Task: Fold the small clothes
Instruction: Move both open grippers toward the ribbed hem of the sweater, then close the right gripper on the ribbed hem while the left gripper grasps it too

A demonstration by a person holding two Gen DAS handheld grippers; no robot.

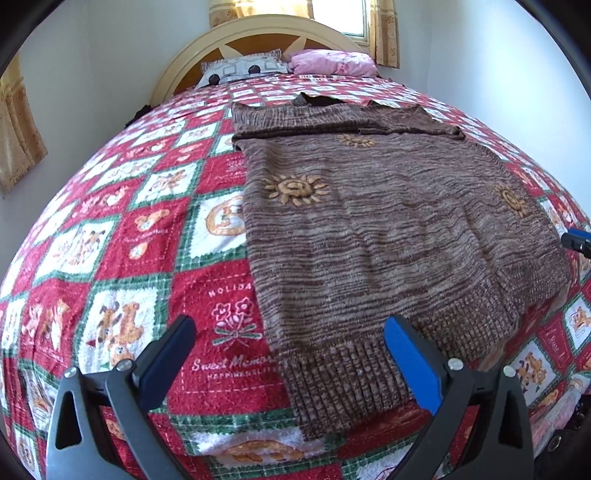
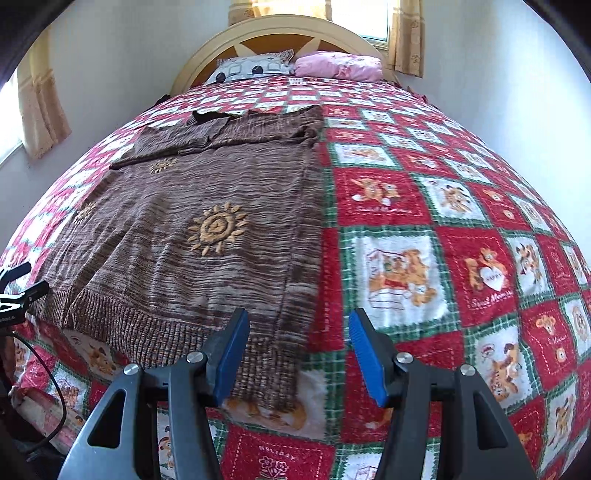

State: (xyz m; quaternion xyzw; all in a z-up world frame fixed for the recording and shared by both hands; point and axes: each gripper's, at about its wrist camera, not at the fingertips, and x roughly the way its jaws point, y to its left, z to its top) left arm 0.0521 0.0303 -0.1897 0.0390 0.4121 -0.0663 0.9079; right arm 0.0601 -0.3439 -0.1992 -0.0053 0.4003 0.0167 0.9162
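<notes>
A brown knit sweater (image 1: 369, 236) with orange sun motifs lies flat on the bed, its sleeves folded across the chest and its ribbed hem toward me. My left gripper (image 1: 290, 328) hovers open above the hem's left corner, nothing between its fingers. In the right wrist view the same sweater (image 2: 192, 236) fills the left half. My right gripper (image 2: 299, 325) stands open over the hem's right corner, holding nothing. The tip of the right gripper (image 1: 576, 242) shows at the left wrist view's right edge, and part of the left gripper (image 2: 18, 288) at the right wrist view's left edge.
The bed carries a red, green and white patchwork blanket (image 1: 129, 236) with bear pictures. A patterned pillow (image 1: 243, 68) and a pink pillow (image 1: 328, 61) lie at the headboard (image 1: 258, 29). Walls close in on both sides. A black cable (image 2: 48, 387) hangs at the bed's near left edge.
</notes>
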